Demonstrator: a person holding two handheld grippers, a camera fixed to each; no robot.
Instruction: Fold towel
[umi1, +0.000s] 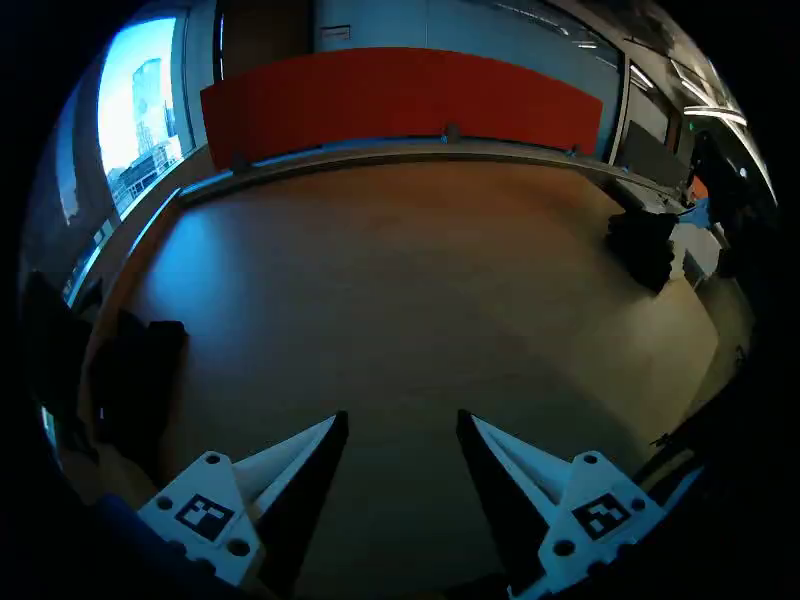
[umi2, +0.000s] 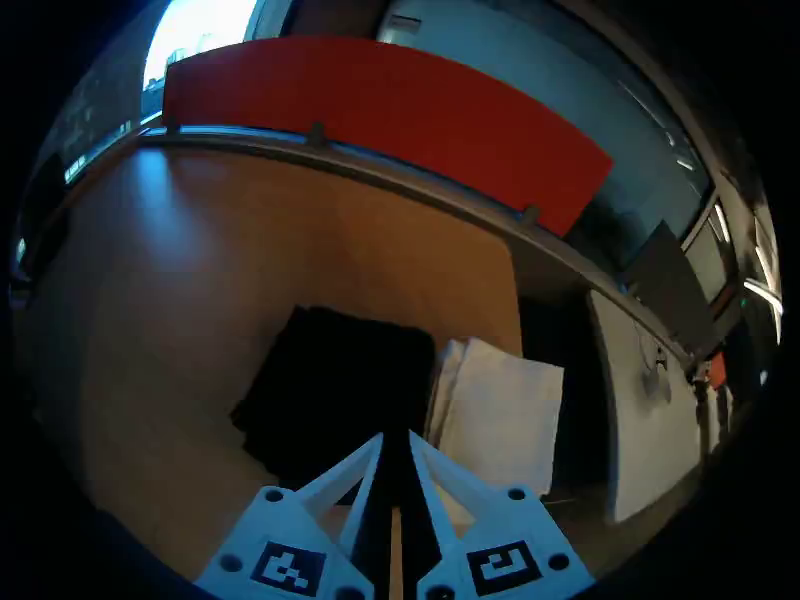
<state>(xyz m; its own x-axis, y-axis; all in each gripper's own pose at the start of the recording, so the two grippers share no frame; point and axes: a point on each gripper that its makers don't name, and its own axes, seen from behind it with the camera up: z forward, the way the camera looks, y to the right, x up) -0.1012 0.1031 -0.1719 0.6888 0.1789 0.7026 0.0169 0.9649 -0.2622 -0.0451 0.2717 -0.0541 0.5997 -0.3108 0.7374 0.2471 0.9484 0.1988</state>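
Towel (umi2: 335, 395), black, folded flat on table (umi2: 200, 260), long axis about 6 to 12 o'clock; white cloth (umi2: 500, 420) just beside at 3. Right gripper (umi2: 395, 437) fingers nearly pressed together over its 6 o'clock end. Left gripper (umi1: 400, 420) spread, over bare wood.

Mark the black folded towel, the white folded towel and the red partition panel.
Black folded towel (umi2: 335, 390), right gripper view, centre of top.
White folded towel (umi2: 500, 415), right gripper view, centre of top.
Red partition panel (umi1: 400, 100), left gripper view, middle of face.

The left gripper (umi1: 401, 425) is holding its fingers spread wide apart, while the right gripper (umi2: 395, 442) is pointing forward with fingers closed.
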